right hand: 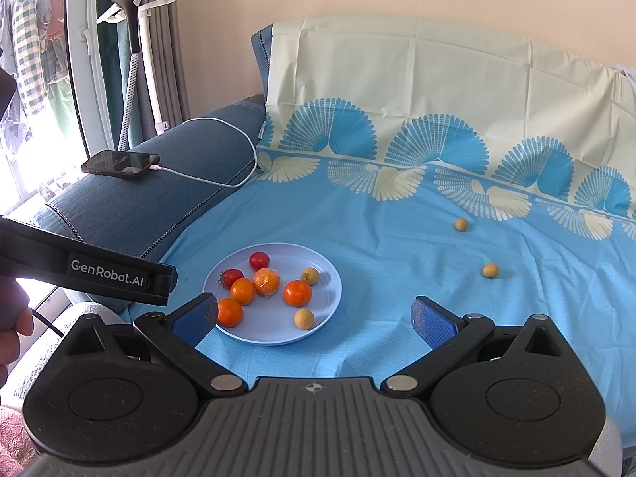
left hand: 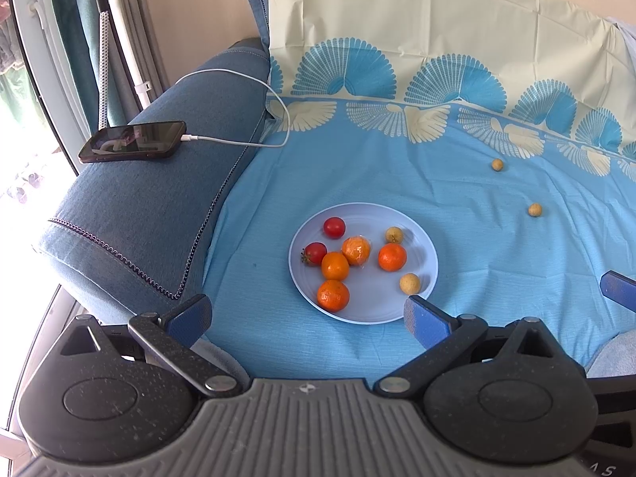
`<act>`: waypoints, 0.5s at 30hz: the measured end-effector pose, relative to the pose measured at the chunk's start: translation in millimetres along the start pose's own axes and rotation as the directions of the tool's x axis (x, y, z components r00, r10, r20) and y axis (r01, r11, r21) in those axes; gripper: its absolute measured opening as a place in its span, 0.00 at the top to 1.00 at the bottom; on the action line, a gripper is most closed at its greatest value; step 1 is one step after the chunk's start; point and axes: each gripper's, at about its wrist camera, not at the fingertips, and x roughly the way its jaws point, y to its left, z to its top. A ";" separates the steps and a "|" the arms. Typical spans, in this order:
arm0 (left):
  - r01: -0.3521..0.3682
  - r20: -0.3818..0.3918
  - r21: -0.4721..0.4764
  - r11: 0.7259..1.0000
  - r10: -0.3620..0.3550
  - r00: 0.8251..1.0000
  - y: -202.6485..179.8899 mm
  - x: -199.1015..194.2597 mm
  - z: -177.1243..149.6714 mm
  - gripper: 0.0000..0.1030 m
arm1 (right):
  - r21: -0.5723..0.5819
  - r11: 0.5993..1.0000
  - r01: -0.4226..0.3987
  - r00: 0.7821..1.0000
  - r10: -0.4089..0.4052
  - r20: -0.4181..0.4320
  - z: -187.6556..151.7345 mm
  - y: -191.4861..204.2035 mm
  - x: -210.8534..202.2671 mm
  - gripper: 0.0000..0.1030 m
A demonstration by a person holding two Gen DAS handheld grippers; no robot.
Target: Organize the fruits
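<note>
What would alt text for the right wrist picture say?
A pale blue plate of small oranges and tomatoes sits on a blue cloth, two small tan fruits loose beyond it. The open right gripper frames the foreground.

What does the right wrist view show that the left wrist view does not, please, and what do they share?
Only the right wrist view shows the black GenRobot.AI-labelled left gripper body, a hand at the left edge, and hanging clothes. Only the left wrist view shows the right gripper's blue finger tip at its right edge. Both share the round pale-blue plate of fruit, two small tan fruits off it, and the black phone.
</note>
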 end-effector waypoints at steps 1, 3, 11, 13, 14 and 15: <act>0.001 0.000 0.001 1.000 -0.001 1.000 -0.4 0.1 0.2 0.00 | 0.000 1.000 0.000 1.000 0.000 0.000 0.1 0.0 0.0 0.01; -0.001 0.000 0.002 1.000 0.001 1.000 -0.3 0.0 0.2 0.00 | 0.000 1.000 0.000 1.000 0.000 0.000 0.4 -0.2 -0.1 0.01; -0.002 0.000 0.005 1.000 0.002 1.000 1.9 -0.1 -1.9 0.00 | 0.002 1.000 0.001 1.000 -0.001 0.008 -2.2 -1.3 -1.1 0.01; -0.003 0.001 0.009 1.000 0.003 1.000 2.1 -0.6 -2.1 0.00 | 0.005 1.000 0.002 1.000 -0.002 0.009 -2.3 -1.8 -1.3 0.01; -0.003 0.001 0.010 1.000 0.003 1.000 2.6 -0.8 -2.5 0.00 | 0.006 1.000 0.002 1.000 -0.002 0.009 -2.6 -2.1 -1.3 0.01; -0.004 0.001 0.011 1.000 0.004 1.000 2.3 -0.9 -2.5 0.00 | 0.008 1.000 0.003 1.000 -0.003 0.009 -2.3 -1.6 -1.0 0.01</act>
